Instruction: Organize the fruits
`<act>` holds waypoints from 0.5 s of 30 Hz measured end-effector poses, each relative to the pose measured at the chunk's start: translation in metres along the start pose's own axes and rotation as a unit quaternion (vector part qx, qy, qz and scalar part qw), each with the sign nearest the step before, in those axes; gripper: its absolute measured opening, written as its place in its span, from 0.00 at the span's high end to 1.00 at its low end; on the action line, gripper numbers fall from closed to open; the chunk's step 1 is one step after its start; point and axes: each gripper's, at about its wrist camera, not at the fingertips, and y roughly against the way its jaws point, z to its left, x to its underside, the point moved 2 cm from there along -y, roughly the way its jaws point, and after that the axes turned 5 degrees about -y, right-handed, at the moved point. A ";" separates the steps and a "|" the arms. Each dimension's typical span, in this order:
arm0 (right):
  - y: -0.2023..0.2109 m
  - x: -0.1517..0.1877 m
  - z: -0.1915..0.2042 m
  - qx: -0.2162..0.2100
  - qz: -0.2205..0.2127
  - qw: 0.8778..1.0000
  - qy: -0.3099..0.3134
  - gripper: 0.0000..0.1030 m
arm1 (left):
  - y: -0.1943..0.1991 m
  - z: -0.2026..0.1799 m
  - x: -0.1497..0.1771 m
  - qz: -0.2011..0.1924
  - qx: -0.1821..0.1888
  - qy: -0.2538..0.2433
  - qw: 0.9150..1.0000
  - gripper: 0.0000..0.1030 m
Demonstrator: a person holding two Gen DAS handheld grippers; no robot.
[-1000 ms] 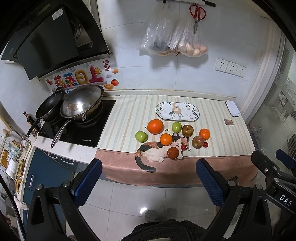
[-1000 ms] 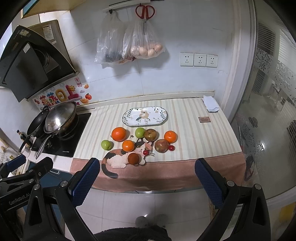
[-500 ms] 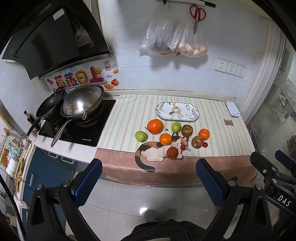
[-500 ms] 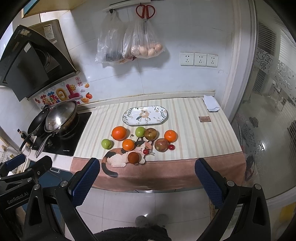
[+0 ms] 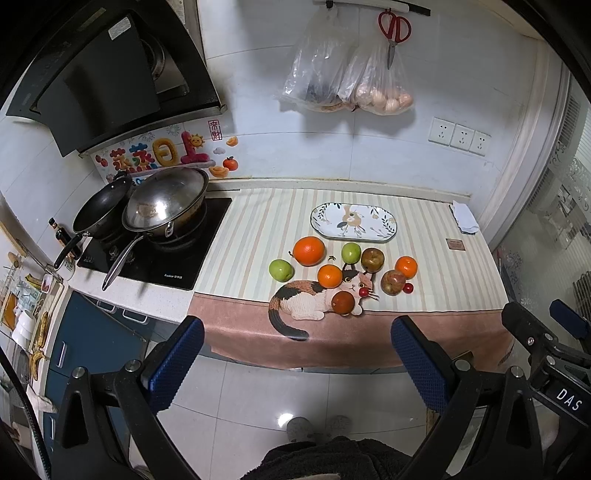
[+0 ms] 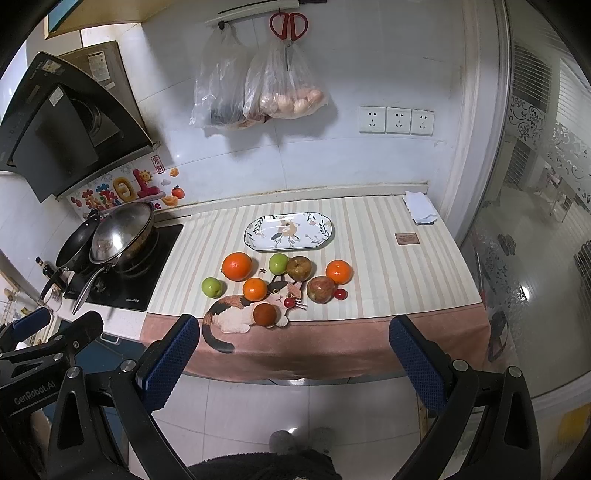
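Observation:
Several fruits lie loose on the striped counter cloth: a large orange, two green apples, small oranges, a brownish apple, a red apple and a dark red fruit. An empty oval flowered plate sits behind them; it also shows in the right wrist view. My left gripper and right gripper are both open and empty, held well back from the counter above the floor.
A hob with a wok and a black pan stands at the left. Bags and scissors hang on the wall. A folded cloth lies at the counter's right end. A cat-shaped mat lies at the front edge.
Both views have shifted very slightly toward the counter. The fruits and plate have not moved; both grippers stay open.

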 end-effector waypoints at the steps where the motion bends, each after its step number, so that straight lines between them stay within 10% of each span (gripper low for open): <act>1: 0.000 0.001 0.000 0.000 -0.001 1.000 0.000 0.00 | 0.000 0.000 0.000 0.000 0.000 0.000 1.000 0.00; 15: -0.014 -0.006 -0.025 -0.020 -0.010 0.999 -0.036 0.00 | -0.019 -0.007 -0.015 -0.002 -0.031 0.021 0.999 0.00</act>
